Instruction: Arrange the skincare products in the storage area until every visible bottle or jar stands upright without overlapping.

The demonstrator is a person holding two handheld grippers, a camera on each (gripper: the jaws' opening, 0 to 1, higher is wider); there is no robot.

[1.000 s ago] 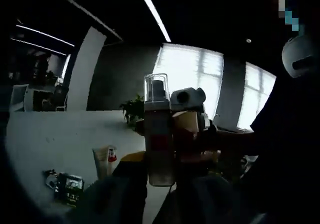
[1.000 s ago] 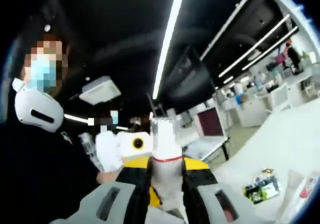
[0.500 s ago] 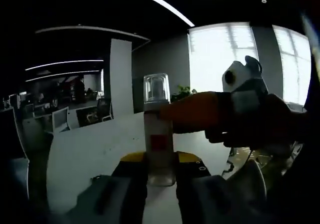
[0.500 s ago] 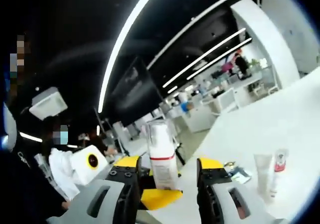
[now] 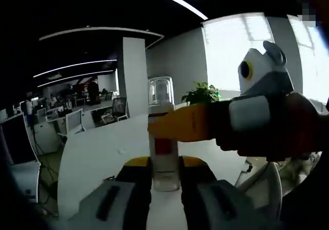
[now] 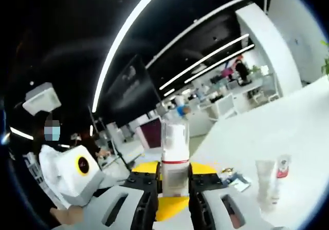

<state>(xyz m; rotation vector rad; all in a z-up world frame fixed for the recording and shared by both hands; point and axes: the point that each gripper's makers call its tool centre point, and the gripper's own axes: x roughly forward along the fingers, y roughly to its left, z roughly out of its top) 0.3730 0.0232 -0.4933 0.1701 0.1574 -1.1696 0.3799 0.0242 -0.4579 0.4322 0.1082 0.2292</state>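
A slim bottle (image 5: 163,137) with a clear cap and a red label stands upright between the jaws of my left gripper (image 5: 164,164), which is shut on its lower body. An orange finger (image 5: 180,125) of the other gripper reaches in from the right and touches the bottle's upper body. In the right gripper view the same kind of bottle (image 6: 175,158), clear-capped with a red band, sits between the jaws of my right gripper (image 6: 175,177), which are shut against its sides. Both grippers are held above a white table (image 6: 293,132).
Two tubes stand on the white table at the lower right: a pale one (image 6: 264,185) and one with a red cap (image 6: 280,172). A small dark packet (image 6: 237,179) lies beside them. A person stands at the far left. Office desks and chairs fill the background.
My right gripper's jaws, wide apart half a second ago, have shut on the bottle. Both views have shifted slightly with the hands. The left gripper keeps its hold.
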